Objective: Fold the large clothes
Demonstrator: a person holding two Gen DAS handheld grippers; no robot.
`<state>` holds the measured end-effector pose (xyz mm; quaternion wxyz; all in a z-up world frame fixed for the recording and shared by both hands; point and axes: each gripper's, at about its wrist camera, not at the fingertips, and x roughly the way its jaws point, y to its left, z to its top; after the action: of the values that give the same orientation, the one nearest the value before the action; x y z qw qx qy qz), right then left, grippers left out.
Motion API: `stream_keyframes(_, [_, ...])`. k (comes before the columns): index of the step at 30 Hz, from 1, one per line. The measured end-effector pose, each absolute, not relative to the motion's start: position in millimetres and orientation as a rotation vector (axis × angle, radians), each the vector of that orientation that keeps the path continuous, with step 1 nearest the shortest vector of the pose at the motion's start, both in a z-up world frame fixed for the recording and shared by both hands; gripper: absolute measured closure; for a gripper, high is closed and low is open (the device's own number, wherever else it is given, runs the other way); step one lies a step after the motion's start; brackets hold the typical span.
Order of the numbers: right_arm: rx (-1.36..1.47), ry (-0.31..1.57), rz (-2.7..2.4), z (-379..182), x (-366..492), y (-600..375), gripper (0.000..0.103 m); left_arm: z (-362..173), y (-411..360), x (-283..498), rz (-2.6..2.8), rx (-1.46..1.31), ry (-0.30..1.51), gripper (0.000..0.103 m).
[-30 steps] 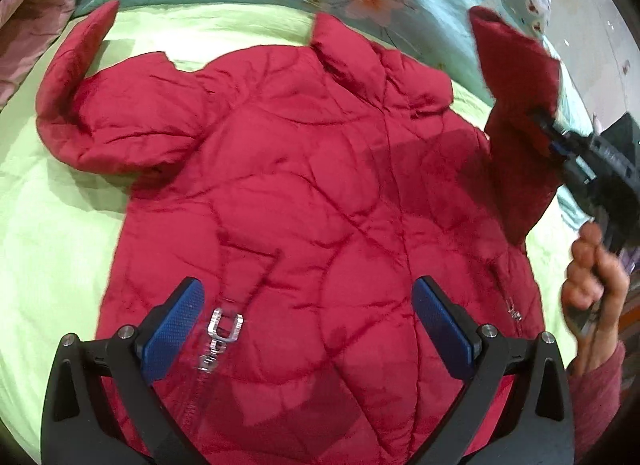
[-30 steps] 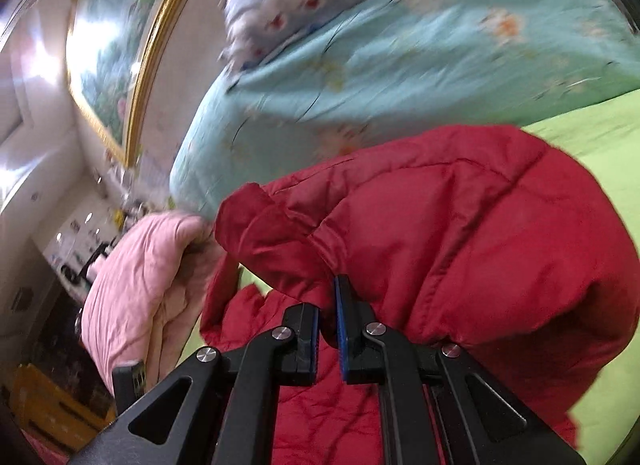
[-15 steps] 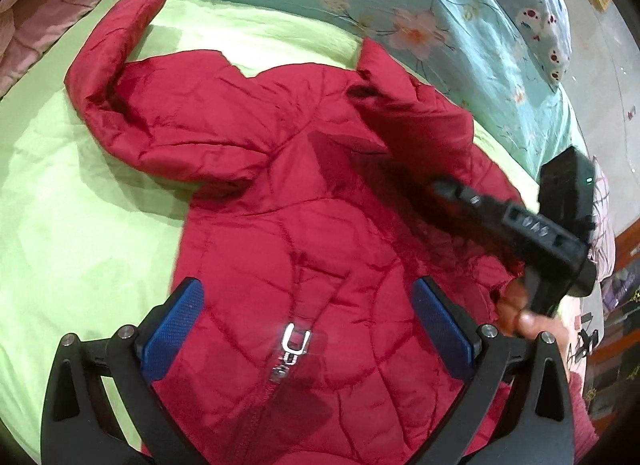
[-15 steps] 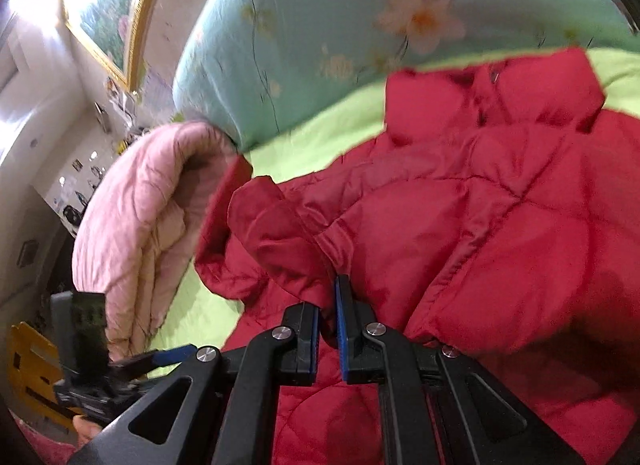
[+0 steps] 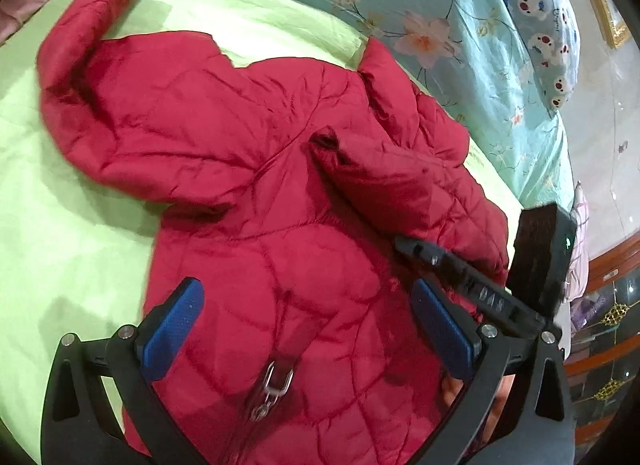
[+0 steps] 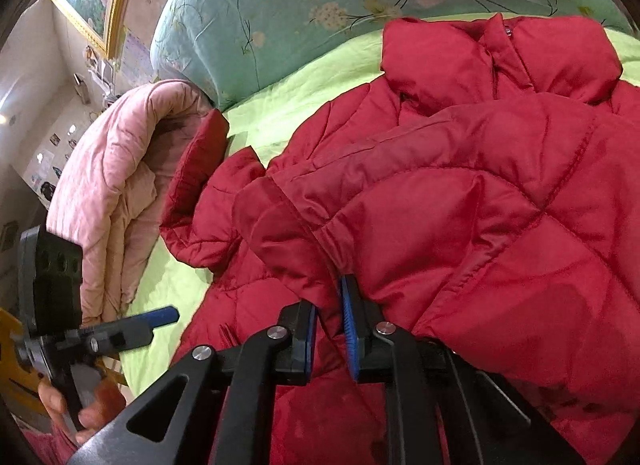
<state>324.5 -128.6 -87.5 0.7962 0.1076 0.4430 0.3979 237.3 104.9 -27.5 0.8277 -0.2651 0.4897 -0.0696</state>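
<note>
A red quilted jacket (image 5: pixel 248 201) lies front up on the green bedsheet (image 5: pixel 52 249), zipper pull (image 5: pixel 276 379) near its hem. Its left sleeve (image 5: pixel 92 25) stretches away at the upper left. Its right sleeve (image 5: pixel 384 181) lies folded across the chest. My right gripper (image 6: pixel 329 325) is shut on the cuff of that sleeve (image 6: pixel 296 233) and rests low on the jacket; it also shows in the left wrist view (image 5: pixel 404 245). My left gripper (image 5: pixel 306 325) is open and empty, hovering over the lower front of the jacket.
A teal floral quilt (image 5: pixel 420 5) lies along the far side of the bed, with a cartoon-print pillow (image 5: pixel 540 25) beyond. A folded pink quilt (image 6: pixel 116 185) sits at the left of the jacket. A dark wooden cabinet (image 5: pixel 600 345) stands off the bed's right edge.
My right gripper has carried the sleeve from held up at the right down and across onto the jacket's chest. My left gripper has stayed open and shifted slightly over the hem.
</note>
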Motion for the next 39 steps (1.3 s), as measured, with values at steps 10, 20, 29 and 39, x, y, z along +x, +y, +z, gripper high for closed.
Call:
stream_keyframes(10, [0.119, 0.930, 0.801, -83.0, 317.5, -119.7, 0.076, -16.0, 106.6, 263.7, -0.181, -0.580, 1.032, 0.000])
stream_keyframes(20, [0.081, 0.865, 0.799, -67.3, 290.5, -143.4, 0.027, -29.5, 88.9, 291.5, -0.243, -0.589, 1.101, 0.000])
stream_keyframes(29, [0.122, 0.821, 0.703, -49.4, 262.4, -216.5, 0.027, -46.1, 62.7, 313.8, -0.334, -0.617, 1.097, 0.026])
stream_keyframes(39, [0.262, 0.755, 0.460, -34.0, 296.3, -297.6, 0.069, -16.9, 81.9, 305.0, -0.214, -0.328, 1.034, 0.088])
